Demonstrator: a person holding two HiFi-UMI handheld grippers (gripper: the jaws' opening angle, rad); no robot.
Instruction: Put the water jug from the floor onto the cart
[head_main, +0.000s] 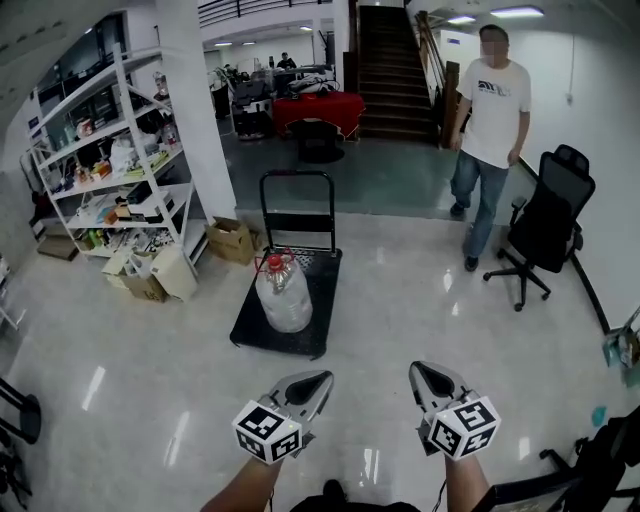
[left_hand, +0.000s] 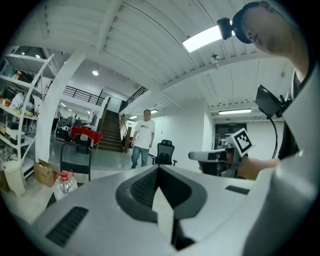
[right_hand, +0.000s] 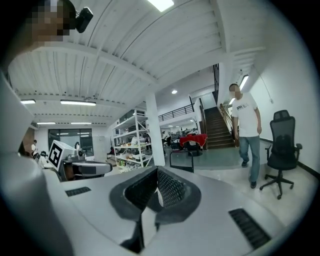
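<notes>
- Grippers side by side, low in the head view: left gripper (head_main: 320, 380) and right gripper (head_main: 420, 370), each with jaws pressed together and nothing between them.
- Jug (head_main: 283, 293), clear with a red cap, stands upright on the cart (head_main: 322, 290), ahead of both grippers and well apart from them.
- Cart handle (head_main: 297, 176) rises at the far end.
- Person (head_main: 490, 120) in a white shirt stands at right, near a black chair (head_main: 550, 220).
- Shelves (head_main: 110, 170) and boxes (head_main: 230, 240) at left.

The print on the shirt (head_main: 497, 100) is too small to read.
</notes>
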